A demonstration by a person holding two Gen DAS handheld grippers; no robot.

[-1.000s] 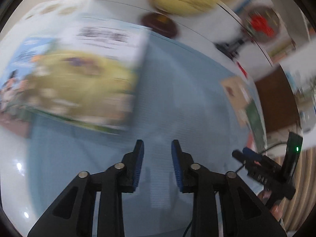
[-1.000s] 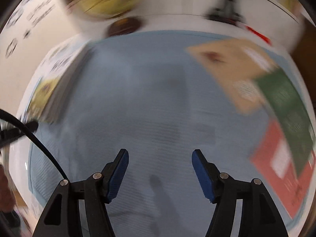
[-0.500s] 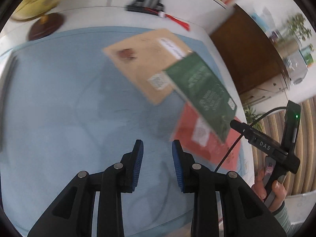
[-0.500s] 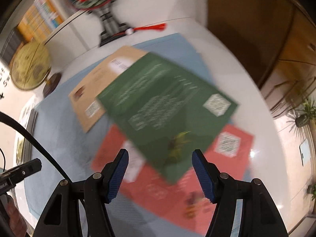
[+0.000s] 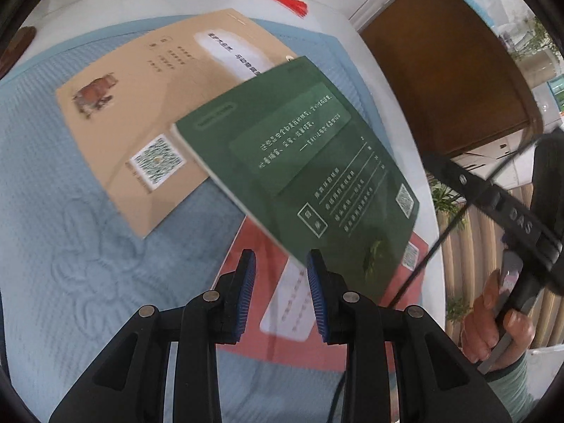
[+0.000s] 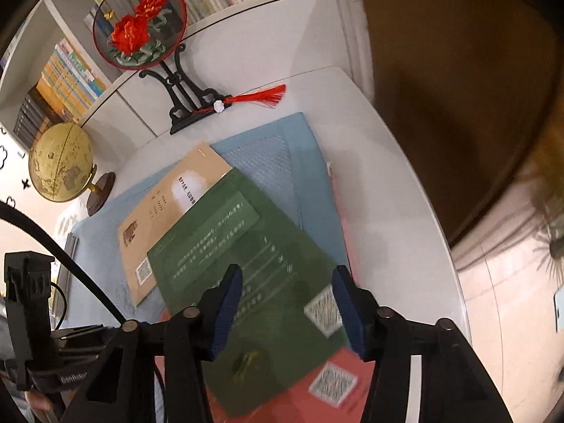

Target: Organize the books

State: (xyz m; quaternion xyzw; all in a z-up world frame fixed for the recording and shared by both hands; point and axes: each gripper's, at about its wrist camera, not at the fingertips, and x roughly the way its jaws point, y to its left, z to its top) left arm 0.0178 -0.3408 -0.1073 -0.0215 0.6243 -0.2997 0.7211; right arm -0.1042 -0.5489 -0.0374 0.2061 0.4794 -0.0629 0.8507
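Note:
Three books lie overlapped at the right end of a blue mat [image 5: 70,211]. The green book [image 5: 299,162] is on top, over a tan book [image 5: 141,112] and a red book [image 5: 253,303]. My left gripper [image 5: 280,282] hovers over the red book by the green book's near corner, its jaws narrowly open with nothing between them. In the right wrist view my right gripper [image 6: 287,303] hangs above the green book [image 6: 229,246]. Its jaws are closing and no pad touches the book. The tan book [image 6: 169,208] and red book [image 6: 317,394] show around it.
A round fan ornament [image 6: 141,24] on a black stand and a globe [image 6: 60,165] stand at the back of the white table [image 6: 387,176]. A shelf of books runs behind them. A brown cabinet [image 5: 440,70] is past the right edge. A hand [image 5: 493,324] holds the right gripper's handle.
Both views have swept right, from the bare mat and a picture book at the left to the pile of three books. The right jaws have narrowed.

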